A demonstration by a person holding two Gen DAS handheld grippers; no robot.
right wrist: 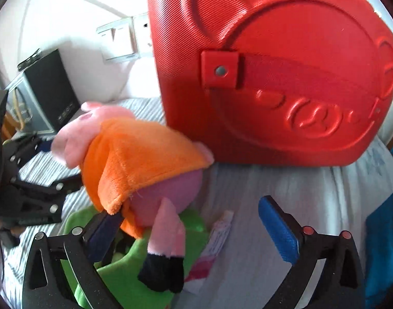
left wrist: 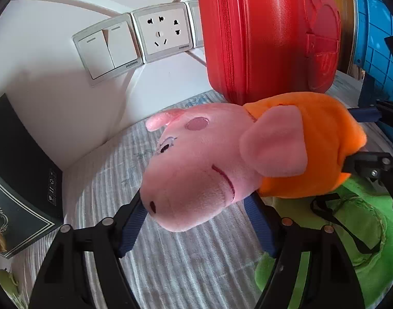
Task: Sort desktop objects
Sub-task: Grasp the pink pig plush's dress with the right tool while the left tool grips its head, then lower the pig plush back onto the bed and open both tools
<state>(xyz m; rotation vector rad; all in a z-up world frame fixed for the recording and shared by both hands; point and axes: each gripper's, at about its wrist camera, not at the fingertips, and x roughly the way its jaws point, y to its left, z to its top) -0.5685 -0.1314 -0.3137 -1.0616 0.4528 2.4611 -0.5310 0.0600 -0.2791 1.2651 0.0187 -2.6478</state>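
A pink pig plush [left wrist: 204, 164] in an orange dress lies tilted over a green soft toy [left wrist: 351, 231]. My left gripper [left wrist: 196, 213] is shut on the pig's snout, one blue pad on each side of it. In the right wrist view the pig plush [right wrist: 134, 154] shows its back, and its legs with black shoes hang between the fingers of my right gripper [right wrist: 188, 213]. That gripper stands wide open: its left pad touches the dress hem and its right pad is well clear. The left gripper [right wrist: 57, 162] reaches the head from the left. The right gripper [left wrist: 364, 139] flanks the dress.
A red hard case [right wrist: 273, 64] stands upright just behind the pig, against the wall. Switches and a socket [left wrist: 162, 33] are on the wall. A dark box [left wrist: 18, 180] stands at the left, something blue [left wrist: 376, 38] at the right. A small pink-white packet [right wrist: 219, 237] lies on the striped cloth [left wrist: 191, 270].
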